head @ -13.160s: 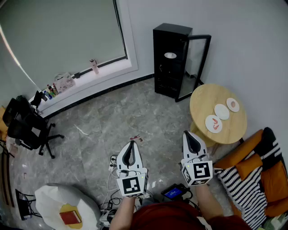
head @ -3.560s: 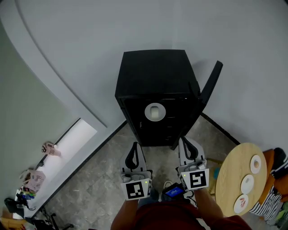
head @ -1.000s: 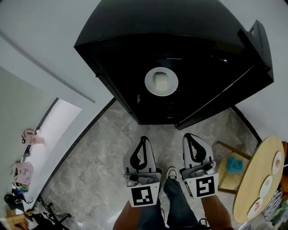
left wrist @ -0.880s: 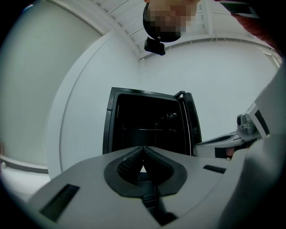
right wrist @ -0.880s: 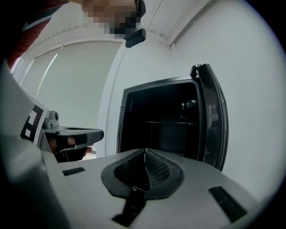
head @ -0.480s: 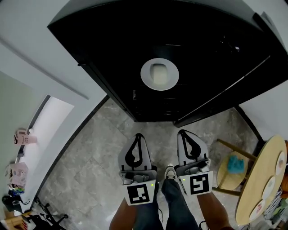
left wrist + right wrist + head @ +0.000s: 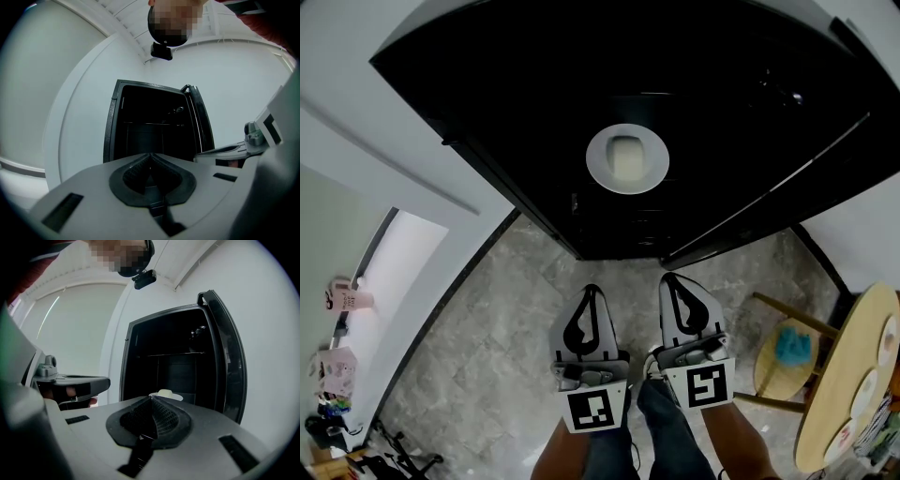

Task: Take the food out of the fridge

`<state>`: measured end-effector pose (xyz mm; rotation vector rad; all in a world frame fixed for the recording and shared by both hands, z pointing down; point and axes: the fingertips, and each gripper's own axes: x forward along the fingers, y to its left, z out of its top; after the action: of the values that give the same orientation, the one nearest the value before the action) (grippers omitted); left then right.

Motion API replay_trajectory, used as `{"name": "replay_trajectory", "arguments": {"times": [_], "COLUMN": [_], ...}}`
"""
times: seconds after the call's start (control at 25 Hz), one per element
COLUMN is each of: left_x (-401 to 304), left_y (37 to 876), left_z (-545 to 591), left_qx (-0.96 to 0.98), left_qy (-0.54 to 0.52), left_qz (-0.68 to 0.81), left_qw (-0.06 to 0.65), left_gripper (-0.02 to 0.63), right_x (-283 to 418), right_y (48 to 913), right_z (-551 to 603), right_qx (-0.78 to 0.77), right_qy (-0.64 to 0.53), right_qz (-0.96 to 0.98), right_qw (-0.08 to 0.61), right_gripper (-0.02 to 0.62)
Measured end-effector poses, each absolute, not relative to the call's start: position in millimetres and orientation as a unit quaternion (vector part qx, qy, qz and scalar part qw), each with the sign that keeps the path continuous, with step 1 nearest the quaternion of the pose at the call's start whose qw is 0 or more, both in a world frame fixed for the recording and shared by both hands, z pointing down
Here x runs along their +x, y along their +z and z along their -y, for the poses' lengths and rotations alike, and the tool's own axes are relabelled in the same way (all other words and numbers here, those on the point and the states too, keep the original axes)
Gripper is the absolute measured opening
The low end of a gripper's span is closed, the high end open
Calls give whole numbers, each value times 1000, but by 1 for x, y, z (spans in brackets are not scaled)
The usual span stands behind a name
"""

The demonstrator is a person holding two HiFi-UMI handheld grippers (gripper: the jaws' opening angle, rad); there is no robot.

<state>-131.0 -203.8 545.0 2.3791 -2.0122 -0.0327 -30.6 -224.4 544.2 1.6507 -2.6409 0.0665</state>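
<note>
Ahead of both sets of jaws, inside the open black fridge point(image 7: 487, 84), a white plate point(image 7: 598, 161) sits on a lower shelf with a pale lump of food point(image 7: 626, 157) in its middle. In the right gripper view it shows just past the jaw tips, under a wire shelf point(image 7: 173, 353). The left gripper point(image 7: 591, 292) and right gripper point(image 7: 670, 277) are held side by side short of the fridge opening. Both have their jaws closed with the pads meeting and nothing between them.

The plate is probably ceramic, so stiff, fairly light, with a slick glaze, and breakable if dropped. The food looks soft and loose on it, though what it is can't be told. The best hold is likely the near rim, pinched and kept level, maybe with the second gripper on the opposite side.

The fridge door point(image 7: 229, 357) is swung open to the right of the jaws. The floor point(image 7: 516, 309) is grey marbled tile and the walls are white. A round wooden table point(image 7: 853, 384) stands well to the right of the right gripper, likely the drop spot.
</note>
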Motion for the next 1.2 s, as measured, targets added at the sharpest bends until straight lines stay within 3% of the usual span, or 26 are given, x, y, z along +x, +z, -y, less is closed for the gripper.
{"name": "replay_trajectory", "arguments": {"times": [0.16, 1.2], "left_x": [-131, -143], "left_y": [543, 545], "left_z": [204, 203], "left_qx": [763, 760], "left_qy": [-11, -7], "left_qz": [646, 650], "left_qw": [9, 12], "left_gripper": [14, 14], "right_x": [-29, -47], "right_y": [556, 570], "right_z": [226, 260], "right_qx": [516, 510], "right_qy": [18, 104], "right_qz": [856, 853], "right_qw": [41, 21], "right_gripper": [23, 25]}}
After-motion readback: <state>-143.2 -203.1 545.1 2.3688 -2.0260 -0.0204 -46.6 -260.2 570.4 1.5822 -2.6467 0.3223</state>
